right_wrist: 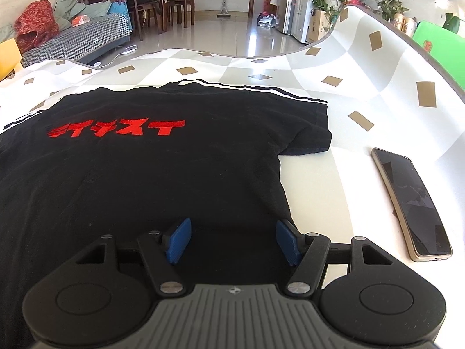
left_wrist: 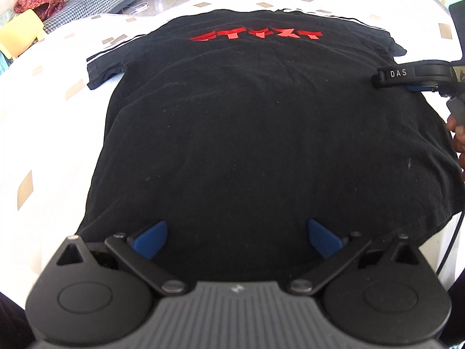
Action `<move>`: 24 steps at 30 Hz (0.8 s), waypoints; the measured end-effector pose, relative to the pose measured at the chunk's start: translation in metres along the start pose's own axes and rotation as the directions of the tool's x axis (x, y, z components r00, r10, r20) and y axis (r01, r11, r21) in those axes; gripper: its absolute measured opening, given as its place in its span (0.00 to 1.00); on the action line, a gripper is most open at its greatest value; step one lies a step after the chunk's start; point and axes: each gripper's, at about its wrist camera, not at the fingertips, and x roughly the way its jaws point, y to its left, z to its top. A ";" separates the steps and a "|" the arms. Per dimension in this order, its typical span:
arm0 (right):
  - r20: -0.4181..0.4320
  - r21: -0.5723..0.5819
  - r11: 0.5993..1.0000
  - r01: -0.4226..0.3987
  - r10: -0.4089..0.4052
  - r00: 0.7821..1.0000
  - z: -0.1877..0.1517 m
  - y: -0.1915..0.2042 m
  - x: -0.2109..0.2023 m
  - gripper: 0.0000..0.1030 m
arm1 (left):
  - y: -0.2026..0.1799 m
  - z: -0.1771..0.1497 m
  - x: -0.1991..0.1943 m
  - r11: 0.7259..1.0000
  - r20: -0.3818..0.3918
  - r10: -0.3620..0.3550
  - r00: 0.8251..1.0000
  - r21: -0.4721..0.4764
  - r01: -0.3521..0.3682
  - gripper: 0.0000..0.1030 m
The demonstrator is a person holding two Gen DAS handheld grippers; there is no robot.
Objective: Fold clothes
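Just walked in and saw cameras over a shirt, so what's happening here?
A person holds a two-finger gripper in each hand over a black T-shirt with red lettering, spread flat on a patterned table. The left gripper is open at the near hem; the right gripper is open at the shirt's right edge. Nothing is gripped and no fold is made yet. A phone lies beside the shirt.

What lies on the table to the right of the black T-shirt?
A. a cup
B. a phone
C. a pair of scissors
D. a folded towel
B: in the right wrist view a phone with a dark screen lies flat on the table, apart from the T-shirt, beside its right sleeve.
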 end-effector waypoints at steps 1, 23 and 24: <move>-0.003 0.003 1.000 0.004 -0.004 1.000 0.000 0.001 -0.001 0.60 | 0.001 -0.001 -0.001 1.000 0.001 -0.002 1.000 0.001 0.002 1.00; 0.030 0.065 0.997 -0.034 0.032 0.999 0.005 0.007 -0.019 0.61 | 0.013 0.007 -0.009 0.999 0.089 0.008 0.996 -0.039 -0.005 1.00; 0.036 0.061 0.997 -0.045 0.043 0.998 0.006 0.008 -0.020 0.61 | 0.015 0.009 -0.008 0.999 0.091 0.013 0.996 -0.051 -0.008 1.00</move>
